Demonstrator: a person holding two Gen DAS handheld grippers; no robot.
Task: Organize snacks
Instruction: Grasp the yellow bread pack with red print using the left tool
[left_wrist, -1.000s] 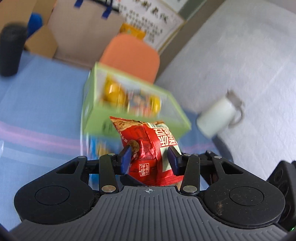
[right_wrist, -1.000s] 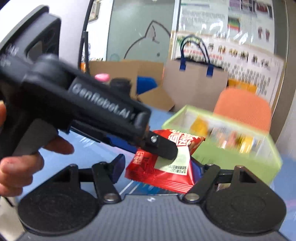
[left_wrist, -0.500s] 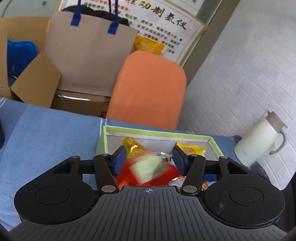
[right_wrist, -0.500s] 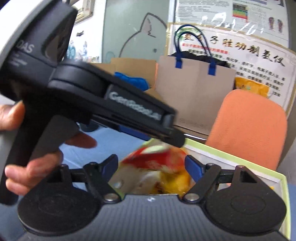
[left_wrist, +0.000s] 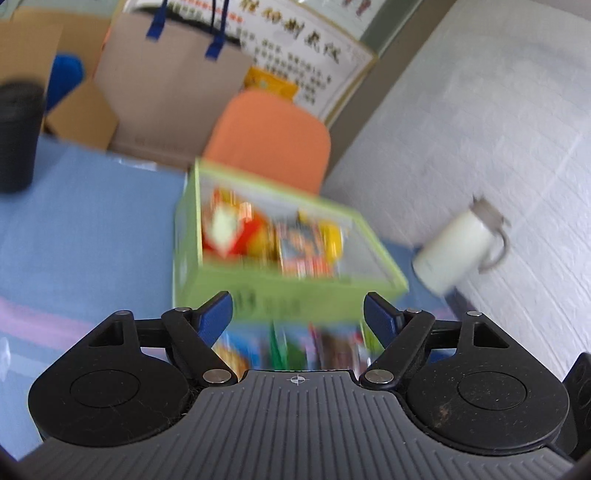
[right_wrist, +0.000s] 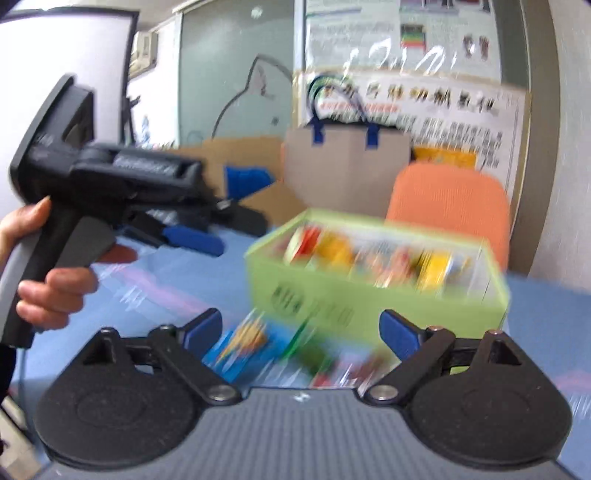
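Snacks are split between two places: several packets already sit inside the green box (left_wrist: 280, 291), and a few more lie on the blue tablecloth (left_wrist: 92, 229) just in front of it.

Far left in the left wrist view stands a dark cylinder (left_wrist: 16, 136) on the cloth, well apart from the box. Moving right, the box holds a red packet (left_wrist: 229, 232) at its left end, then yellow and mixed-colour packets (left_wrist: 314, 243) towards its right. Blur hides their labels. Beyond the box's right side a white jug (left_wrist: 458, 251) stands near the wall, and an orange chair (left_wrist: 273, 136) sits behind the box.

The left gripper (left_wrist: 297, 317) has its jaws spreading apart with nothing between them. The right gripper (right_wrist: 301, 332) is likewise opening and empty. In the right wrist view a hand (right_wrist: 55, 280) at the left edge holds the left gripper's handle.

Below both grippers lie the loose packets (right_wrist: 240, 343), blue, green and reddish, too smeared to count. Judging from this, the job looks partly done: the box is well filled, and what remains is picking up those loose packets and placing them inside.
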